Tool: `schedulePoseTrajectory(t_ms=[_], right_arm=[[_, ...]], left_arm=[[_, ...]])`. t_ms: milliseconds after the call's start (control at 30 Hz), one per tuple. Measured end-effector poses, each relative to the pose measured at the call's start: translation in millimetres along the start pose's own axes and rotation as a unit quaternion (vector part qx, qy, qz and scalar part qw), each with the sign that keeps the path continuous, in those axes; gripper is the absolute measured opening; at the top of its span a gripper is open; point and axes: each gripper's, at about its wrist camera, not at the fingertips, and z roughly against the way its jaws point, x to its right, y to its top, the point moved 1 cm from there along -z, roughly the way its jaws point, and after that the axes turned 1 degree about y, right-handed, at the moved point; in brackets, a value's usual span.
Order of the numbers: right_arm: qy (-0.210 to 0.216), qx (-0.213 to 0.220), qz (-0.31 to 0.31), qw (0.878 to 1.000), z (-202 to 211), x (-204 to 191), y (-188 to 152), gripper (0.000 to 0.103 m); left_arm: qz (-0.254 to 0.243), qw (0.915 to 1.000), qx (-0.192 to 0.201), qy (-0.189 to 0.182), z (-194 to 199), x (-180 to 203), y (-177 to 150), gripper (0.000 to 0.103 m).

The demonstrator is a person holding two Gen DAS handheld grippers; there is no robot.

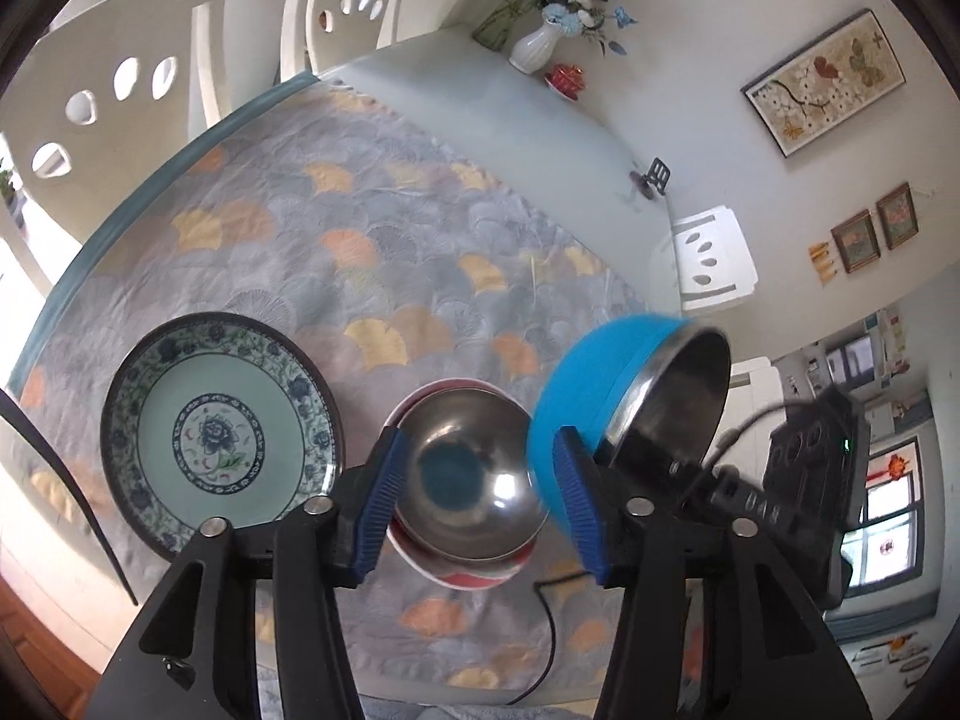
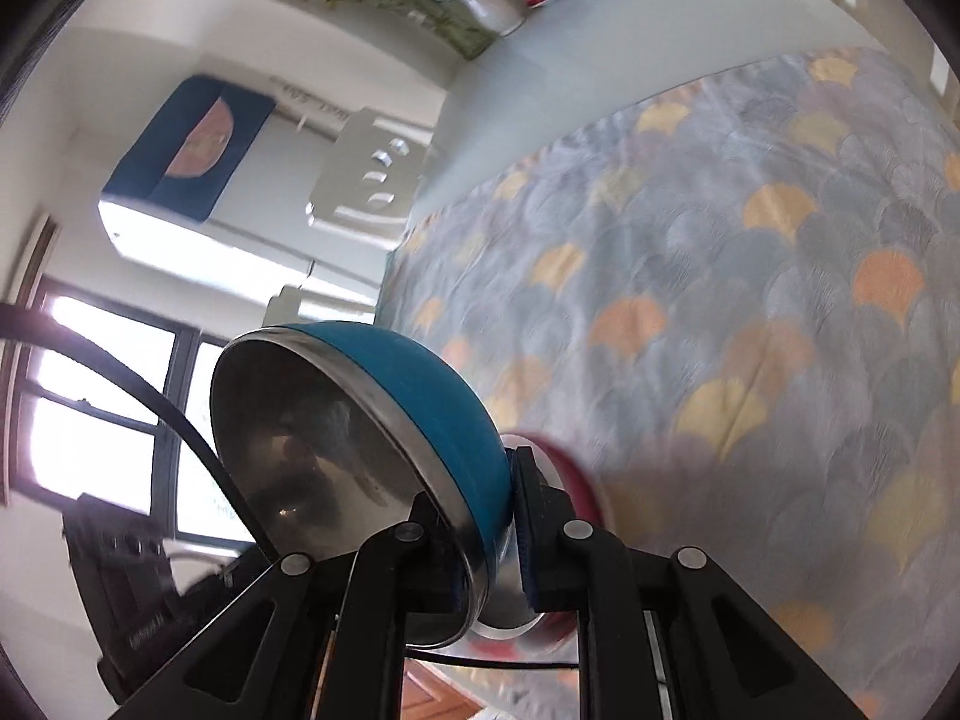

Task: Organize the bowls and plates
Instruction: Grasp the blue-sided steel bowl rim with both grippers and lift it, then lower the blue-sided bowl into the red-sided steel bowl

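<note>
The right gripper [image 2: 489, 546] pinches the rim of a round bowl with a blue outer shell and a stainless steel lining [image 2: 360, 420]; one finger lies inside against the steel, the other presses the blue wall from outside, and the bowl hangs tilted on edge above the table, its steel hollow facing the window side of the room; in the left wrist view the same blue bowl [image 1: 630, 396] shows to the right of the left gripper, blurred, clear of the cloth.

The left gripper [image 1: 477, 507] has its jaws spread, the blue ribbed pads [image 1: 381, 504] standing either side of a second steel-lined bowl with a red and white outer shell [image 1: 471, 480] without pressing on it; that bowl sits upright on the quilted grey tablecloth patterned with yellow and orange ginkgo leaves [image 1: 360, 228], a blue reflection showing in its bottom.

Just left of it on the cloth lies a round ceramic plate with a dark rim, a blue-and-green floral border and a pale green centre [image 1: 219, 435], flat and apart from the red bowl.

At the far end of the table stand a white ribbed vase of flowers [image 1: 537, 45] and a small red lidded dish [image 1: 565, 78]; white chairs with oval cut-outs [image 1: 114, 90] line the left side.
</note>
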Motion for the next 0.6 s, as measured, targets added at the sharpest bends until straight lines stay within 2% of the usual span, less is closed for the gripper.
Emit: schedulePoseTrajectory(t_ms=[133, 200, 267, 367, 600], right_arm=[[-0.023, -0.011, 0.016, 1.000, -7.7, -10.1, -22.7, 0.013], [-0.025, -0.016, 0.006, 1.000, -10.4, -7.0, -28.2, 0.013], [-0.045, -0.017, 0.006, 0.999, -11.4, -4.7, -34.0, 0.013], [-0.054, -0.021, 0.004, 0.998, -12.4, -4.2, -41.0, 0.013], [-0.067, -0.021, 0.008, 0.998, -15.4, -7.3, -47.2, 0.013]], left_arm=[[0.027, 0.9995, 0.005, -0.013, 5.5, -13.7, -5.3, 0.049], [0.041, 0.9986, 0.003, -0.034, 7.9, -21.0, -6.2, 0.049], [0.046, 0.9979, 0.002, -0.046, 10.8, -22.9, -7.2, 0.049], [0.033, 0.9984, 0.001, -0.047, 12.8, -19.4, -9.9, 0.052], [-0.016, 0.9982, -0.051, -0.026, -9.8, -5.8, -30.0, 0.052]])
